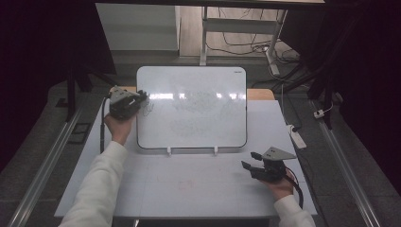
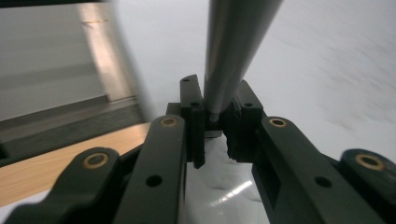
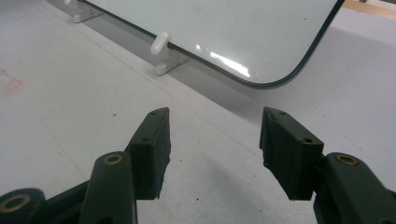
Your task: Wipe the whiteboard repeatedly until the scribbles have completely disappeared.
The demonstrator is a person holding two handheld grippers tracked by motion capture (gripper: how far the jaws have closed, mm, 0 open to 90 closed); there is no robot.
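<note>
1. Left gripper view: left gripper (image 2: 215, 123) clamped on a grey marker (image 2: 233, 51), which rises against the whiteboard (image 2: 327, 60); the tip itself is off frame.
2. High view: left gripper (image 1: 142, 97) at the whiteboard's (image 1: 191, 106) upper-left edge, faint scribbles (image 1: 201, 106) mid-board.
3. Right gripper view: right gripper (image 3: 215, 140) jaws apart, nothing between, over the table (image 3: 70, 107) near the whiteboard's (image 3: 224, 28) lower corner & a white foot (image 3: 163, 51).
4. High view: right gripper (image 1: 253, 160) sits below-right of the whiteboard; power strip (image 1: 297, 137) & cables (image 1: 250, 45) right of and beyond it.

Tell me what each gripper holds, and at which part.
The left gripper clamps a grey marker near one end of its barrel. The right gripper holds nothing.
</note>
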